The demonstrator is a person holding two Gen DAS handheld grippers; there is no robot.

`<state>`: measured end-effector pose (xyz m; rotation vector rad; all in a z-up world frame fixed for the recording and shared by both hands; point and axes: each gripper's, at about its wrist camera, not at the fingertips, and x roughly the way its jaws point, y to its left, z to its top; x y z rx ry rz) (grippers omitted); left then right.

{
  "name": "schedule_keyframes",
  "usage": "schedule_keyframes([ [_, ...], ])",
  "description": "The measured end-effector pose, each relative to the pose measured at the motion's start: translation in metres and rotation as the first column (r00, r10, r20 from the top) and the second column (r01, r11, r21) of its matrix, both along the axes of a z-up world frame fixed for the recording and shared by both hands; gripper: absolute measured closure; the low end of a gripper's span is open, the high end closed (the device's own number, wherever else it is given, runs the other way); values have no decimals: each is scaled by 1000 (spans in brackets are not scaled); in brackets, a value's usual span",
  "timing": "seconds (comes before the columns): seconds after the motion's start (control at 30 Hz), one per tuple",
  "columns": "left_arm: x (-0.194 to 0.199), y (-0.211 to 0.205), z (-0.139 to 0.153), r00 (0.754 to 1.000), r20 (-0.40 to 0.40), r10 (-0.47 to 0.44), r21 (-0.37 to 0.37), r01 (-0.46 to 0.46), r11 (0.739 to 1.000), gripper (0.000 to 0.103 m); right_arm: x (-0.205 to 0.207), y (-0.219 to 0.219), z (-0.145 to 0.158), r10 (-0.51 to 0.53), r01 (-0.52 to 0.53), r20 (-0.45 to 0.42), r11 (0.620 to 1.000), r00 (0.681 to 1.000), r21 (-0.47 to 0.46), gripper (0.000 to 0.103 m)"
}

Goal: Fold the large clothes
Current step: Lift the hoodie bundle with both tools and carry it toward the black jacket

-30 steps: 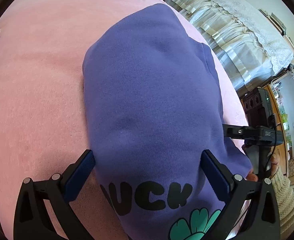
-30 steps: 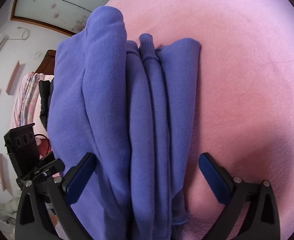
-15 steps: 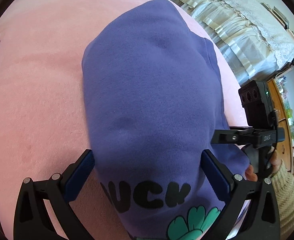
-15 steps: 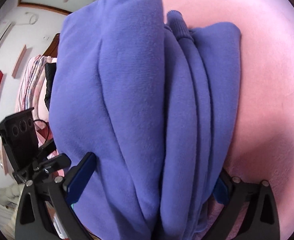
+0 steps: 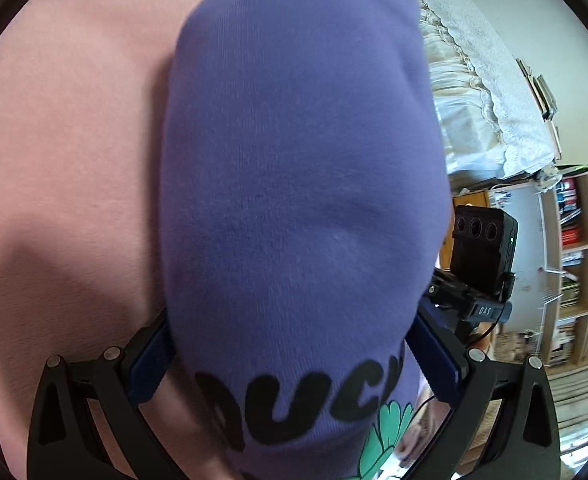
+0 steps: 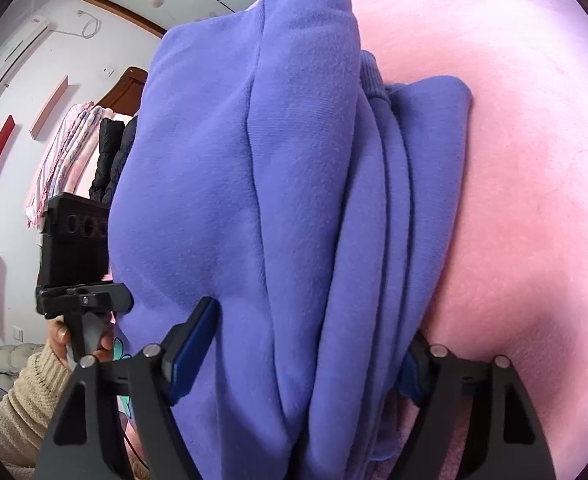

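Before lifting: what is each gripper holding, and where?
Both straddle the folded purple fleece sweatshirt: left gripper at its printed end, right gripper, jaws just closing, across layered folds. Firm grip unclear.

Bright, even daylight in both views; the purple sweatshirt (image 5: 302,184) is motion-blurred in the left view (sharper in the right), shadowing the pink blanket (image 5: 66,168). Fisheye edges bend, corners black.

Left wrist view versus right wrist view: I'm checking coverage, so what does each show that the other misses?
Only the left wrist view shows the black lettering and green print on the purple sweatshirt, plus a bookshelf. Only the right wrist view shows the stacked folded edges, a ribbed cuff and an air conditioner. Both show the sweatshirt between wide jaws on the pink blanket.
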<state>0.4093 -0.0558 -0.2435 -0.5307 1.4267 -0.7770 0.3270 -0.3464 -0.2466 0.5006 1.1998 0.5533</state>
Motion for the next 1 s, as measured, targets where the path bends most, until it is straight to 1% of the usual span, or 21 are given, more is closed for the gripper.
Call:
schedule_keyframes([
  [0.13,5,-14,0,999,17,-33,25,33,999,0,-3,-4,1,-4,4,16,1000,1000,-3,29],
  [0.23,5,-27,6,997,55,-51,49,49,998,0,-7,-2,6,-6,6,30,1000,1000,-7,35],
  [0.27,3,-31,10,996,72,-55,63,50,997,1,-8,0,11,-4,4,35,1000,999,-17,38],
  [0.3,1,-35,16,994,92,-52,74,46,996,1,-9,4,16,-4,6,41,1000,999,-25,42],
  [0.4,0,-38,35,989,145,-42,88,29,996,2,-15,11,34,-10,13,68,999,998,-42,49],
  [0.47,-1,-31,57,982,188,-29,92,12,996,3,-20,21,46,-13,15,73,1000,997,-27,51],
  [0.53,-3,-21,72,979,201,-34,99,14,995,3,-27,38,63,-4,6,95,1000,995,-21,52],
  [0.6,-8,-1,94,972,233,-42,105,18,994,3,-31,56,79,6,-5,125,1000,992,-12,52],
  [0.67,-10,29,122,967,253,-28,108,1,994,3,-32,87,101,20,-24,159,1000,987,19,52],
  [0.7,-10,40,130,965,260,-23,112,-7,994,3,-30,102,111,30,-36,173,999,984,30,52],
  [0.73,-9,63,149,960,280,-13,125,-23,992,3,-27,123,123,45,-54,191,998,981,38,52],
  [0.83,-5,116,195,944,330,9,155,-64,986,2,-9,197,161,88,-108,262,992,961,62,52],
  [0.87,1,145,217,935,355,17,173,-83,981,2,0,221,174,96,-123,284,990,954,76,52],
  [0.93,9,183,243,920,389,35,190,-118,975,1,22,273,198,110,-150,328,984,938,100,53],
  [0.97,19,212,262,909,414,49,202,-144,969,1,33,297,208,114,-160,344,981,932,109,53],
  [1.0,24,227,271,902,427,60,206,-162,965,1,44,319,217,116,-169,358,979,926,119,53],
])
